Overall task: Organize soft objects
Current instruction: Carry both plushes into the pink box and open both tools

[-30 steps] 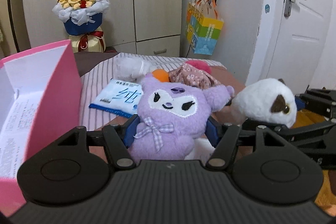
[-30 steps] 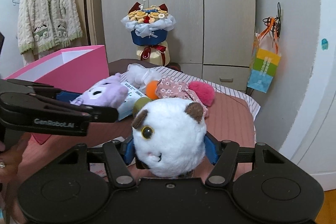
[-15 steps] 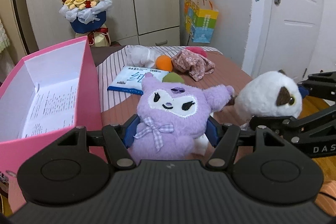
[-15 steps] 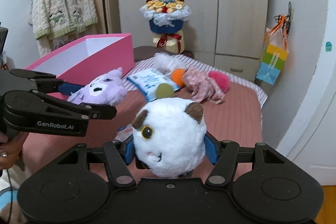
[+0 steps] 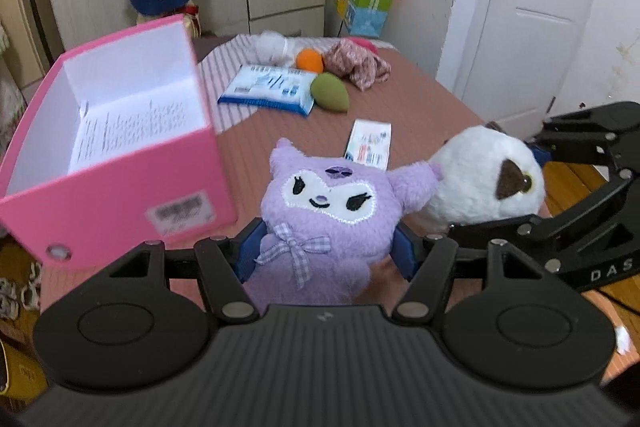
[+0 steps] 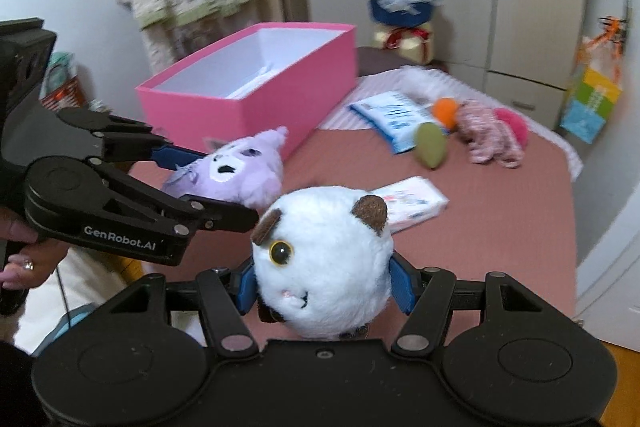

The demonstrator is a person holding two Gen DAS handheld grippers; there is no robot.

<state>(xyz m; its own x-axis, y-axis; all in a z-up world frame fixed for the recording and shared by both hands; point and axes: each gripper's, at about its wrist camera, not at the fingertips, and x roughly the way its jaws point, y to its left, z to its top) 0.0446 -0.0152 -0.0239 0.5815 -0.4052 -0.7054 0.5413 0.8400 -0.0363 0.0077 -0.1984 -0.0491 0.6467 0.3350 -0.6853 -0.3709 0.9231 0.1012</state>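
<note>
Left hand-held gripper (image 5: 326, 255): pinched on the purple plush (image 5: 332, 223) at its body, held above the bed (image 5: 420, 107), just right of the pink box (image 5: 120, 163).
Right hand-held gripper (image 6: 322, 283): clamped on the white round plush (image 6: 324, 259), beside the purple one, touching its ear.
Step in hand: probably carrying both toys to the box; drop one at a time.
Doing it well: clear the near wall's rim before releasing.
Open room: box interior holds only a paper sheet; the green (image 5: 330, 93) and orange (image 5: 309, 60) soft pieces lie well apart.
</note>
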